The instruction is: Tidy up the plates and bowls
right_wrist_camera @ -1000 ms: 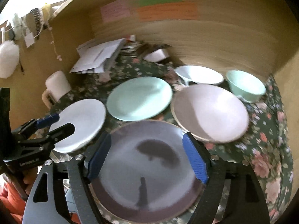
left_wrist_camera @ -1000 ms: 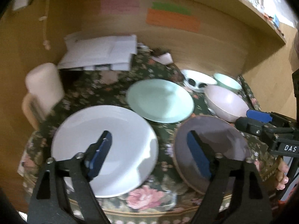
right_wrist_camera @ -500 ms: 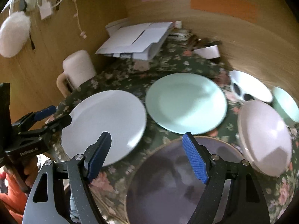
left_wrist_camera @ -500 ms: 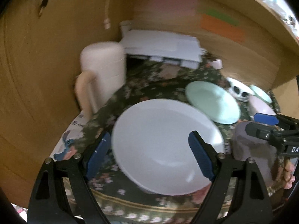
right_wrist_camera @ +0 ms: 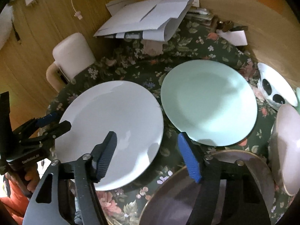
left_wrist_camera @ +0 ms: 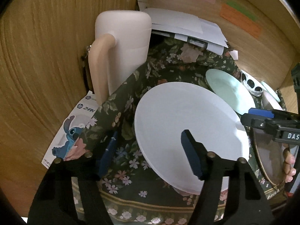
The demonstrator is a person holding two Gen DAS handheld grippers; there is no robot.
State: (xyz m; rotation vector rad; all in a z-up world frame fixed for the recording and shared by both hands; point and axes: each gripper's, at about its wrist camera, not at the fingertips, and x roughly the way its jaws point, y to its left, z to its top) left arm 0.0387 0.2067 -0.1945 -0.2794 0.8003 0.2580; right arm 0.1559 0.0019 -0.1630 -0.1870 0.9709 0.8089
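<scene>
White plate (left_wrist_camera: 189,131), large, round, plain matte white with a shallow well: lies flat on the floral cloth (left_wrist_camera: 131,86) at the near left of the table, rim just beside the mint plate (right_wrist_camera: 208,101), apart from the brown plate (right_wrist_camera: 215,187) at the near right. Change since a second ago: both views have swung left, off the brown plate and onto the white one, which now fills the frame between the tools. Left gripper (left_wrist_camera: 148,153): jaws closing from a wider set, about half open; left finger over the cloth outside the plate's left rim, right finger over the plate's face; no pad seen pressing, nothing held. Right gripper (right_wrist_camera: 148,155): likewise closing, about half open; left finger over the plate's right half, right finger over cloth in the gap toward the mint plate; nothing held. Reading: the white plate looks to be the first piece chosen, both tools bracketing opposite rims for a two-sided lift; no stacking done yet. Also present, unsorted: pink bowl (right_wrist_camera: 286,146), spotted bowl (right_wrist_camera: 275,86), white jug (left_wrist_camera: 121,43) at the left wall, papers (right_wrist_camera: 146,16) at the back. Handling note: smooth thin rim, likely slippery under the pads.
</scene>
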